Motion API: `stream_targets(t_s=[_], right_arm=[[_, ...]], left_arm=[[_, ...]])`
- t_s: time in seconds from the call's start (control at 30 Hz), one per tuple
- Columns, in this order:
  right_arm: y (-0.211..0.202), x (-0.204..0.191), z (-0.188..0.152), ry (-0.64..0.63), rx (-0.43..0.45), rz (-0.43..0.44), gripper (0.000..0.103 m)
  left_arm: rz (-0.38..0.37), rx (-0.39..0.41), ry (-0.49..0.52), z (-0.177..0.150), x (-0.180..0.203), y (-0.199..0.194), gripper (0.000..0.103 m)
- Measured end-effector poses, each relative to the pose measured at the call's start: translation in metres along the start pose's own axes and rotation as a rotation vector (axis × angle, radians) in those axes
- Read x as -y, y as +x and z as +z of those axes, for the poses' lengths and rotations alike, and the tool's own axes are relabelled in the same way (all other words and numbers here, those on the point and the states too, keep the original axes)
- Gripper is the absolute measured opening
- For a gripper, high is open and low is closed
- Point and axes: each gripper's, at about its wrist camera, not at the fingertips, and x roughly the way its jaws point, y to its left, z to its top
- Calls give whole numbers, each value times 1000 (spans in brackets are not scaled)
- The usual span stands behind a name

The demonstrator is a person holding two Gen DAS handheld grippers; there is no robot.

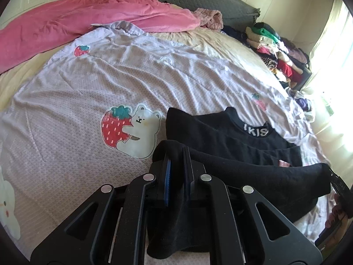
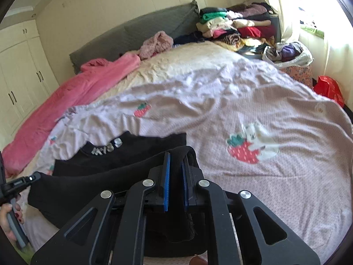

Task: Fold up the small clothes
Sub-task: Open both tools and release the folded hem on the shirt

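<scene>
Soft black knit top (image 1: 231,145) (rumpled hem) on a crinkled lilac quilt (image 1: 88,92).

Bed (image 1: 198,42) under lilac strawberry sheet (image 1: 110,84), black top (image 1: 220,132), pink blanket (image 1: 66,22)

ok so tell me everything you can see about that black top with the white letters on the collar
The black knit top with white collar lettering looks soft and finely ribbed. Its collar end lies flat on the lilac strawberry-print bedspread, while the near edge is lifted and being folded over toward the collar. The left gripper pinches one end of that raised edge and the right gripper the other, so the cloth spans between them. A small pink patch, perhaps a label, shows near the hem.
</scene>
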Motion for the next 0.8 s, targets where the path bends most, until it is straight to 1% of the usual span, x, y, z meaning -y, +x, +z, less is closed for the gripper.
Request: stream_targets(t_s=[0.07, 0.1, 0.13, 0.17, 0.2, 0.23, 0.37, 0.4, 0.47, 0.57, 0.67, 0.8], right_arm=[[6, 2, -4, -18, -21, -1, 13], [6, 5, -6, -16, -23, 5, 13], [5, 6, -6, -9, -26, 14, 18], [4, 8, -7, 1, -28, 25, 32], [1, 10, -8, 7, -22, 32, 42], [-2, 11, -9, 8, -15, 42, 42], [-14, 10, -13, 5, -7, 71, 42], [-18, 9, -14, -1, -6, 75, 42], [-24, 6, -14, -18, 3, 77, 42], [-33, -1, -13, -35, 20, 87, 43], [-39, -7, -16, -63, 28, 75, 47], [-43, -6, -25, -51, 20, 71, 49]], left_arm=[[0, -3, -4, -1, -1, 3, 8], [-7, 2, -12, -2, -1, 2, 13], [-12, 7, -16, -3, -1, 0, 21], [-9, 15, -17, -4, -1, -2, 27], [-9, 28, -13, -6, 1, -7, 37], [-12, 38, -9, -7, 3, -11, 39], [-29, 74, 1, -10, 7, -29, 42], [-34, 78, 3, -11, 8, -33, 46], [-43, 83, 10, -15, 8, -43, 48], [-58, 79, 16, -20, 7, -53, 48], [-74, 69, 22, -26, 7, -59, 49], [-79, 42, 44, -36, 8, -60, 49]])
